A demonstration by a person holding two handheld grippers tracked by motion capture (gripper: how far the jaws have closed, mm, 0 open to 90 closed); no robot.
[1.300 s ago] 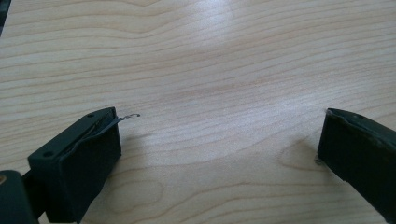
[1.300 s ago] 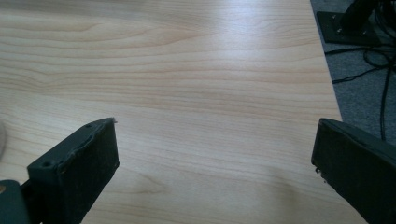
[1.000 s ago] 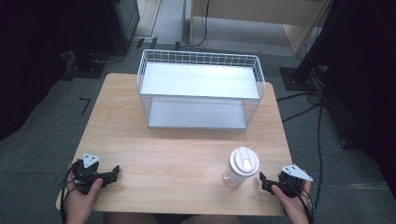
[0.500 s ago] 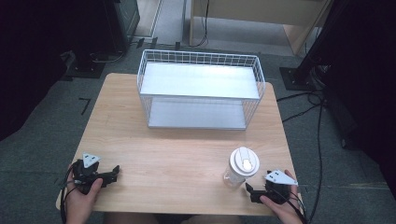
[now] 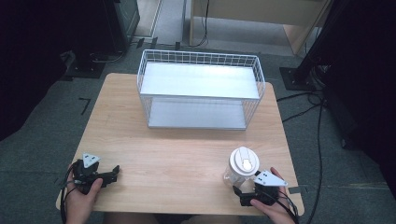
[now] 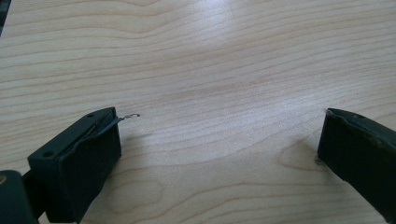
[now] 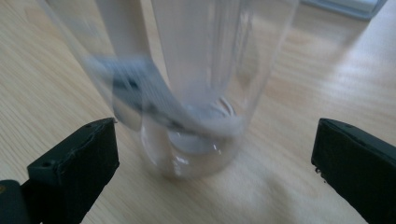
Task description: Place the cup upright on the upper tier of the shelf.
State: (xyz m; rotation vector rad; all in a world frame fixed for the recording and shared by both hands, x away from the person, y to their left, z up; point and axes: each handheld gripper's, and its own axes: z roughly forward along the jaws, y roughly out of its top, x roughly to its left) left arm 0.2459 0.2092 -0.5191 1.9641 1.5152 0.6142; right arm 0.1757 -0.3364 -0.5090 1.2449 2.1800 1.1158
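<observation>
One clear lidded tumbler [image 5: 242, 167] stands lower right, one white wire basket [image 5: 201, 88] upper centre. Two grippers — left gripper [image 5: 111, 173] and right gripper [image 5: 240, 195] — both gape wide, the right one's jaws flanking the tumbler's base.

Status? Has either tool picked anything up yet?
Nothing looks done: the wire basket holds nothing and the clear bottle stands on the table. In hand: the right tool is open with its jaws either side of the bottle's base, not gripping. The left tool rests open on bare wood. Left: closing on the bottle and moving it, perhaps to the basket.
</observation>
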